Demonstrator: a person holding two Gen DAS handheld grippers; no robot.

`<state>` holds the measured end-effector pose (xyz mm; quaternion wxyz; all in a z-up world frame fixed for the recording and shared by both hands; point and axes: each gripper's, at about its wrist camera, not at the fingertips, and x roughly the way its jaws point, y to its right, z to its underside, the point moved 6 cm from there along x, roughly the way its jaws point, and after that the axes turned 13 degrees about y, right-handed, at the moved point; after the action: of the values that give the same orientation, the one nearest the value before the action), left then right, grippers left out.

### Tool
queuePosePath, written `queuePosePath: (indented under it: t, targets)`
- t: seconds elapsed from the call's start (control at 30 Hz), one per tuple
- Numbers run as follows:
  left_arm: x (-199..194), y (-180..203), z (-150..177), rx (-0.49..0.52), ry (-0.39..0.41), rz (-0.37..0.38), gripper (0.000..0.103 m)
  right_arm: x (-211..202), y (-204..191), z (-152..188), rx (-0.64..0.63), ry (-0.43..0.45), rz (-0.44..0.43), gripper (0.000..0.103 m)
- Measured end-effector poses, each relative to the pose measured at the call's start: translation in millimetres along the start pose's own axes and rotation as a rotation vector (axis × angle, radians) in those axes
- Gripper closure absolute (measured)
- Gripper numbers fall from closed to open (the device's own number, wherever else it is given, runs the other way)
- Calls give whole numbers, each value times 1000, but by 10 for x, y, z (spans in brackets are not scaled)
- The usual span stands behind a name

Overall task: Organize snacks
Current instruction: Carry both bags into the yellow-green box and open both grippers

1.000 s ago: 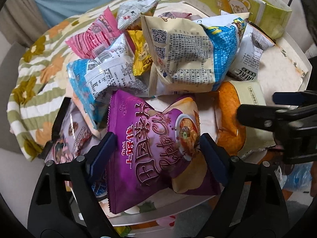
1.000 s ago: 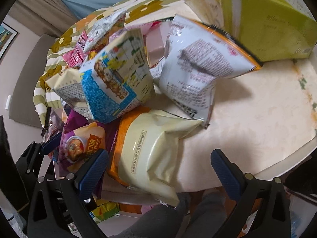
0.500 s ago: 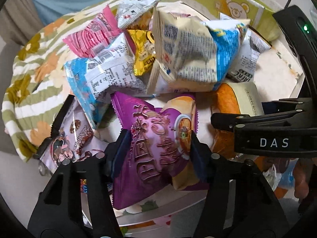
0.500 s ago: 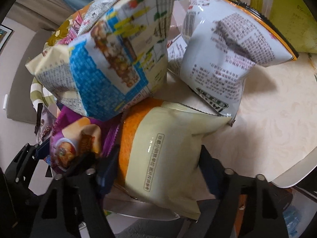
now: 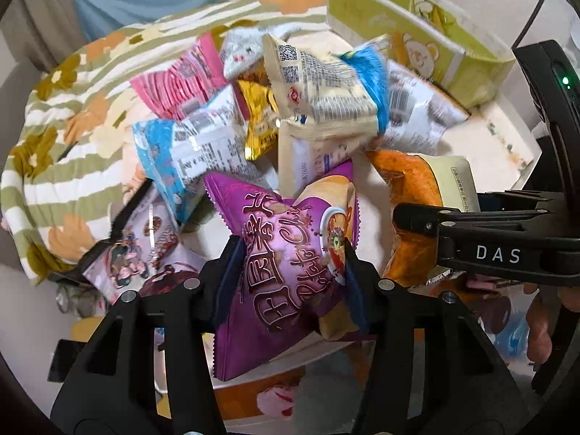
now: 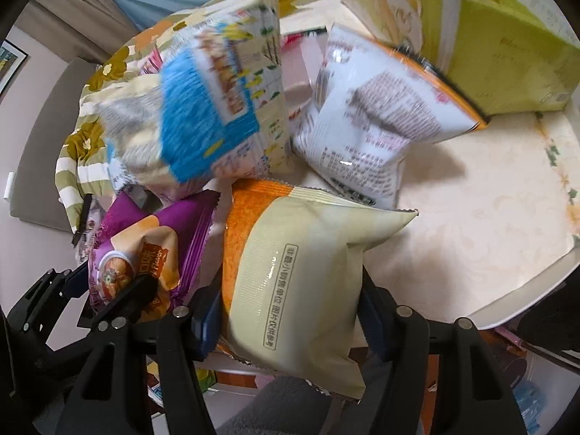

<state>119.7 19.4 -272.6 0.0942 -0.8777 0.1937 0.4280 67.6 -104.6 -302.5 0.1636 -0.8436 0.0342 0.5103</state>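
Note:
My left gripper [image 5: 290, 275] squeezes a purple chip bag [image 5: 286, 253] at the table's near edge; its jaws are still closing, pads pressing both sides of the bag. The right gripper [image 6: 290, 301] clamps a cream and orange snack bag [image 6: 301, 268] beside it, jaws also still closing with the pads dug into the bag. That purple bag [image 6: 145, 253] and the left gripper [image 6: 90, 290] show at the lower left of the right wrist view. In the left wrist view the right gripper [image 5: 453, 217] holds the orange bag [image 5: 413, 195].
A heap of snack bags lies behind: blue and cream [image 6: 217, 108], white [image 6: 377, 116], pink [image 5: 177, 83], gold [image 5: 259, 119], light blue [image 5: 188, 148]. A green cardboard box [image 5: 417, 32] stands at the back right. The round table [image 6: 489, 199] shows bare surface at right. A floral blanket [image 5: 54, 127] lies left.
Both grippers went from wide open to squeezing their bags. The purple and the cream bags have lifted slightly, and the blue and cream bag behind has tipped.

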Motion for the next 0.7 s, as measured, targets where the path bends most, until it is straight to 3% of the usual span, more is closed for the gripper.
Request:
queuePosePath:
  t: [0.33,0.7]
  targets:
    - [-588,-25,-288,-43,121,9,55,-673,26,-106,-22,129,32,44]
    - [-869,-154,-1012,-36,254,15,55,-1113,-83,-589,22,261,61,44]
